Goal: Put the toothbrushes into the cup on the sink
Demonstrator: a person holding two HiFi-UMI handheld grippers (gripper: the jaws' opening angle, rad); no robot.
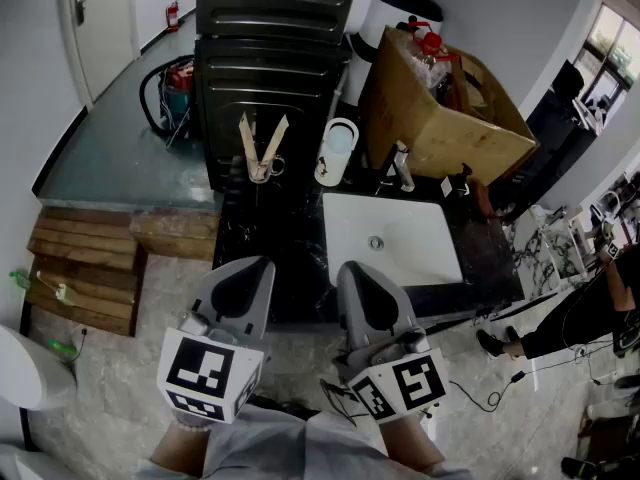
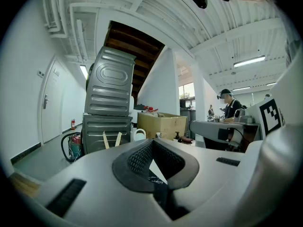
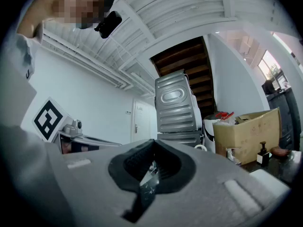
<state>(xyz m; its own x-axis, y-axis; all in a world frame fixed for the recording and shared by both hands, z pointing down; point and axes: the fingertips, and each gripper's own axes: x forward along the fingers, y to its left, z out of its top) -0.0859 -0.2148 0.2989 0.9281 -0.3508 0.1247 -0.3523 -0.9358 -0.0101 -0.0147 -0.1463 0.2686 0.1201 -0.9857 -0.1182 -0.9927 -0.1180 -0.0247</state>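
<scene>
The left gripper [image 1: 250, 268] and the right gripper [image 1: 352, 273] sit side by side low in the frame, each with its claw pressed fully together and holding nothing. The two toothbrushes [image 1: 262, 143] stand splayed in a V in a small holder [image 1: 262, 171] at upper centre, with the white cup [image 1: 335, 151] just to their right and the sink [image 1: 420, 253] lower right of it. Only bare black counter [image 1: 270, 238] lies between grippers and toothbrushes; stacked grey machines [image 1: 270, 28] rise behind, and a cardboard box [image 1: 440, 118] fills the upper right behind the tap [image 1: 401, 168].
</scene>
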